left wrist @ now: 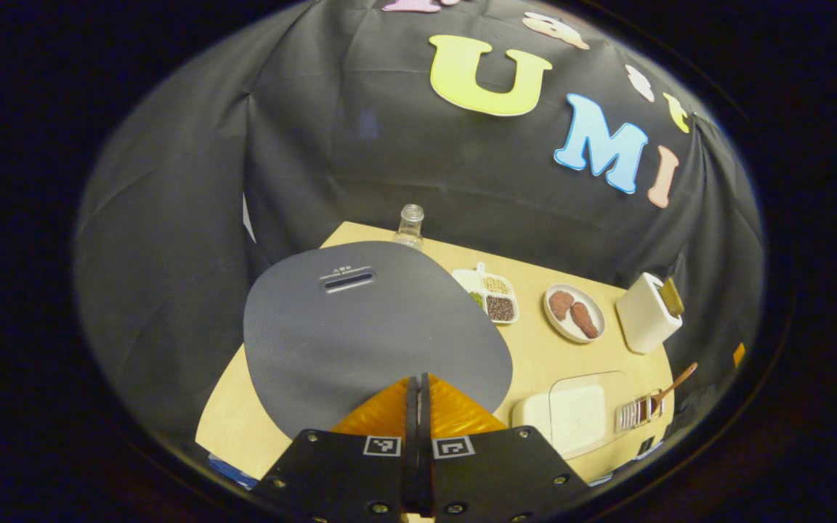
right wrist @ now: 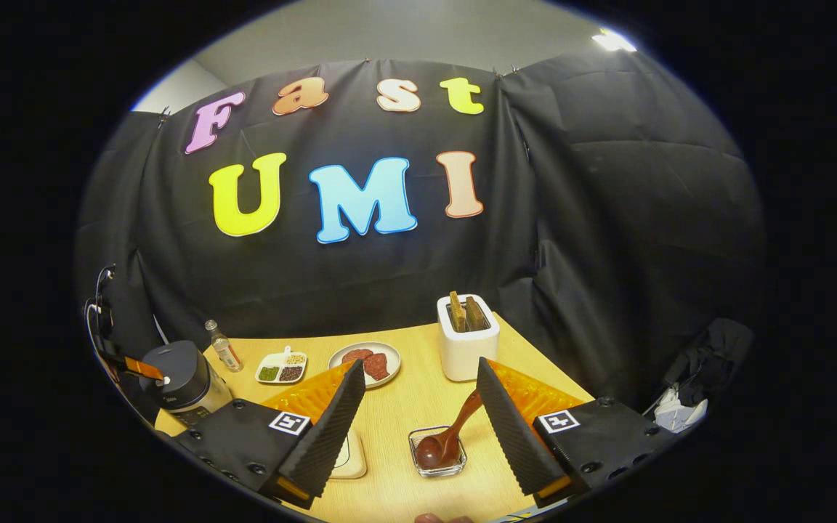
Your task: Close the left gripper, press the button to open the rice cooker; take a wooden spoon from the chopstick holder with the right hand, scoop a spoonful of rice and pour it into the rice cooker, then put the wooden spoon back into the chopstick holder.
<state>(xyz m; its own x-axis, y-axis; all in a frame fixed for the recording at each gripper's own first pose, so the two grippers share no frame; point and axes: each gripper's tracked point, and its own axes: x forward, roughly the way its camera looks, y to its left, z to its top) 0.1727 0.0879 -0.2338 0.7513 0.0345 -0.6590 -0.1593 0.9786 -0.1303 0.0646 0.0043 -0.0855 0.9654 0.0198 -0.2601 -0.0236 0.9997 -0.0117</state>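
Left gripper view: left gripper [left wrist: 418, 407] noted with jaws pressed together, nothing between them, poised just above the rice cooker [left wrist: 368, 327]. Lid catalogued as down, broad, rounded, matt grey, finely ribbed, with a slot vent near its far edge; button not made out. Judged risk: closed tips landing on bare lid beside the button, sliding on the ribbed surface, leaving the cooker shut. Beyond it on the pale wooden table [left wrist: 535, 349]: clear glass bottle [left wrist: 410, 225], white divided dish of grains [left wrist: 490, 294], white rice container with clear lid [left wrist: 571, 418].

Right gripper view: right gripper [right wrist: 418, 414] recorded with jaws spread wide, empty, ridged inner faces, well above the table. Wooden spoon [right wrist: 451, 436] listed as dark, glossy, round-bowled, standing tilted in a small clear square chopstick holder [right wrist: 437, 456]. Judged risk: smooth slanted handle slipping or twisting in the grip; light holder tipping or lifting with the spoon.
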